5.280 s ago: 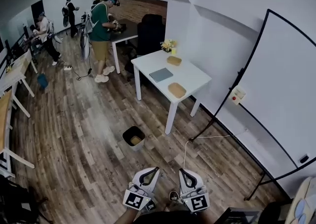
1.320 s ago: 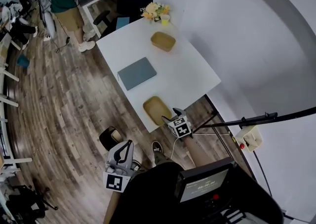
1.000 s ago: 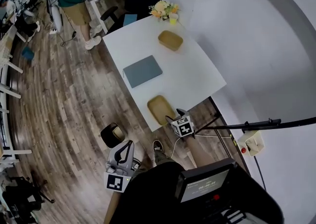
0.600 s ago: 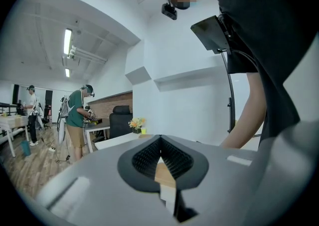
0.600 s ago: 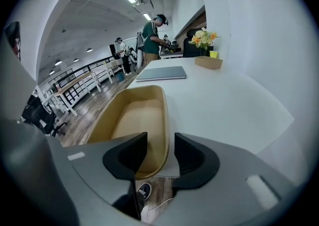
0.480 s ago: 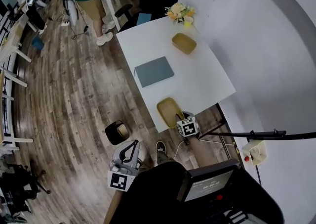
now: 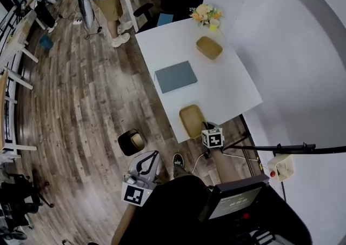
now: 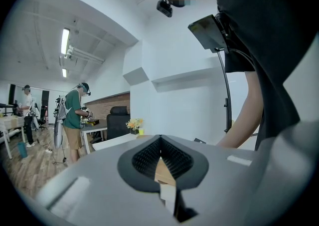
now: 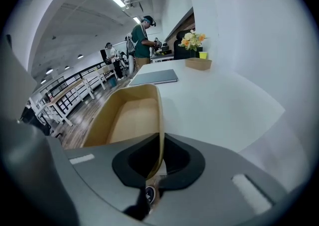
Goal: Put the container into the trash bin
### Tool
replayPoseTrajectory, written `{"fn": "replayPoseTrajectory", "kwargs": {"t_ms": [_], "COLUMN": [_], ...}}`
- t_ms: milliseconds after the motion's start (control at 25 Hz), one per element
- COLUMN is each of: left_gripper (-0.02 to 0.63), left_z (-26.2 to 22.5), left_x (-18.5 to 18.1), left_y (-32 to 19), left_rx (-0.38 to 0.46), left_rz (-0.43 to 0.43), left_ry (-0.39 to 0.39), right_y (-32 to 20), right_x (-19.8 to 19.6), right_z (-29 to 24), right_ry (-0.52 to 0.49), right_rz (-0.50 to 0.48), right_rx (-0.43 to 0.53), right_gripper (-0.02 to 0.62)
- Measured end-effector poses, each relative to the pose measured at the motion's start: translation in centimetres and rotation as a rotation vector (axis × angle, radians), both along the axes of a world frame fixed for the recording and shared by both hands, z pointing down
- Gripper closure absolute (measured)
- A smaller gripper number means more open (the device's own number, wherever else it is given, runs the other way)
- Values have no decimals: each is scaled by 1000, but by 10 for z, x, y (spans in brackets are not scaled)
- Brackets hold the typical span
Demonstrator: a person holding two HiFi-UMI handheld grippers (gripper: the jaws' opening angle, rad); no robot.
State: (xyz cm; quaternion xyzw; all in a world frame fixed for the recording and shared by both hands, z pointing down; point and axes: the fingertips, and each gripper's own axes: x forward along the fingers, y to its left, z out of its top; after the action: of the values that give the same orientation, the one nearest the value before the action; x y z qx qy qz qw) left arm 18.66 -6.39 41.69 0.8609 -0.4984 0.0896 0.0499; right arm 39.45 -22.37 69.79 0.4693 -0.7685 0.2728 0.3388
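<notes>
While my right fingers (image 9: 133,164) pinch the near rim of the container (image 7: 191,120), the trash bin (image 7: 131,142) sits on the floor (image 7: 81,108) to my left. My left fingers (image 8: 143,158) are squeezed together, holding nothing.

black top (image 7: 162,211); left tool (image 7: 154,154), right tool (image 7: 205,126) grey, black ribbed pads (image 8: 145,158), square-marker cubes (image 7: 213,138).

Holds left grey two-jaw tool (image 7: 155,153) low at the left side of the body, pointed nearly level, marker cube (image 7: 136,193) nearest the body. Shows its jaws pressed fully together, nothing between them. Reaches forward with bare right forearm (image 7: 226,164), right grey two-jaw tool (image 7: 204,126) tilted steeply down. Clamps its jaws tight on the near rim wall of the tan oval paper container (image 9: 130,115).
</notes>
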Motion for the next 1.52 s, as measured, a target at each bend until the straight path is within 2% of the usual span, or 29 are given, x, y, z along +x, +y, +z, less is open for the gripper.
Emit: {"fn": "replayPoseTrajectory", "kwargs": {"t_ms": [120,240,480,760,920,1120,1240,1400,1520], "left_gripper": [604,604,604,603,597,504,460,386,365], "left_z": [0,-1,-11,-56,-102,-145,-158,-165,-168], "left_x": [0,-2,-7,-10,-20,-31,-44,-60,-68], "left_y": [1,-2,-21,-44,-49,-43,-40,-32,-23], "left_rx": [-1,-8,-23,77,201,255,268,263,259], "left_rz": [18,29,96,154,152,196,203,240,295], "left_ry": [3,40,126,156,256,334,417,521,582], "right_y": [1,-1,-5,6,26,54,71,82,85], "right_x": [-1,-8,-43,-76,-94,-124,-144,-158,-170], "right_z": [-12,-41,-154,-297,-364,-420,-436,-443,-446], "right_ry": [-27,-74,-194,-286,-307,-322,-373,-437,-459], "right_rz": [11,12,-26,-74,-112,-212,-267,-296,-324], "right_rx": [17,71,288,563,703,831,894,915,922], "right_gripper": [577,577,578,578,580,580,580,581,581]}}
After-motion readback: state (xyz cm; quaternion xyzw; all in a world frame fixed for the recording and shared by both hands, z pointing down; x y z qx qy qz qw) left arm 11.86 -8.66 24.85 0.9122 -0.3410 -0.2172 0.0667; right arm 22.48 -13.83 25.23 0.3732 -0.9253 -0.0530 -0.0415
